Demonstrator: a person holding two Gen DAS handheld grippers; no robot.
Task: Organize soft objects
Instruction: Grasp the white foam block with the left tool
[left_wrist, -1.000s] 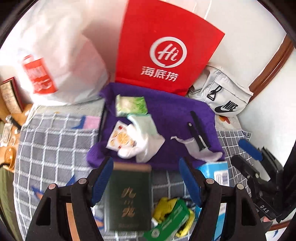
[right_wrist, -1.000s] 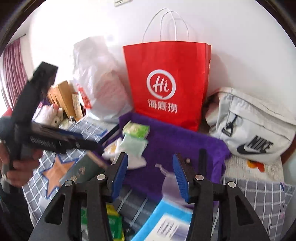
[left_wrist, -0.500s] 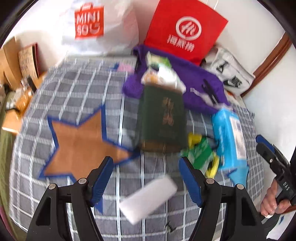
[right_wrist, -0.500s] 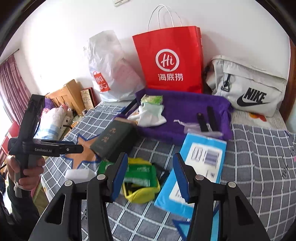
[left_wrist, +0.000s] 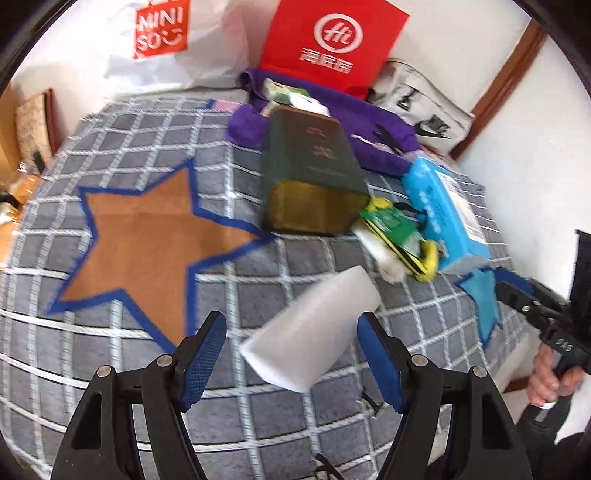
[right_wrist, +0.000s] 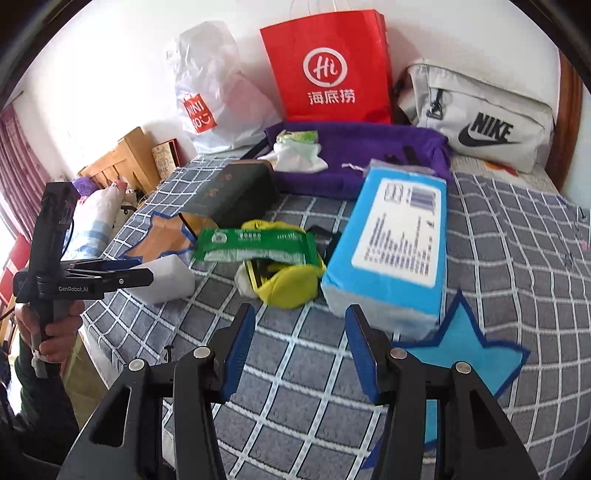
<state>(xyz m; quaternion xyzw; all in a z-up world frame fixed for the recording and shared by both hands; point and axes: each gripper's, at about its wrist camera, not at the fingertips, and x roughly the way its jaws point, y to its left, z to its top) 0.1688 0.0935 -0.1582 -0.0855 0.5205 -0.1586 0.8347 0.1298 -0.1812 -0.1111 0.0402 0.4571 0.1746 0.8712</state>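
Closer now than half a second ago: the left gripper (left_wrist: 288, 354) has come down over the white foam block (left_wrist: 314, 328), which fills more of the left wrist view. Jaws spread wide; the block lies tilted between the blue pads (left_wrist: 203, 354), whether touching them I cannot tell. Block sits near the front edge of the grey checked blanket (left_wrist: 110, 369), beside the brown star patch (left_wrist: 144, 243).

Right gripper (right_wrist: 299, 354): jaws spread, holding nothing, hovering over the blanket short of the yellow pouch (right_wrist: 291, 288) and the blue tissue pack (right_wrist: 395, 251). A green packet (right_wrist: 255, 245) lies across the pouch. A dark green box (right_wrist: 229, 195) with gold characters rests behind them, its far end against the purple cloth (right_wrist: 354, 147).

Writing read:
- Red paper bag (right_wrist: 328, 66), back edge: "Hi" in a circle, Chinese characters below.
- White plastic bag (left_wrist: 162, 33): "MINISO".
- Grey bag (right_wrist: 480, 122), back right corner: "NIKE" with swoosh.
- Left gripper's handle, right wrist view: "GenRobot.AI".
- Tissue pack label: too blurred to read.

Right wrist view alone shows the wooden furniture (right_wrist: 122, 162) and curtain (right_wrist: 14, 155) beyond the blanket's left edge, and a light blue star patch (right_wrist: 458, 350) by the right jaw. Left wrist view alone shows the whole brown star, and the hand (left_wrist: 550, 376) gripping the right tool.
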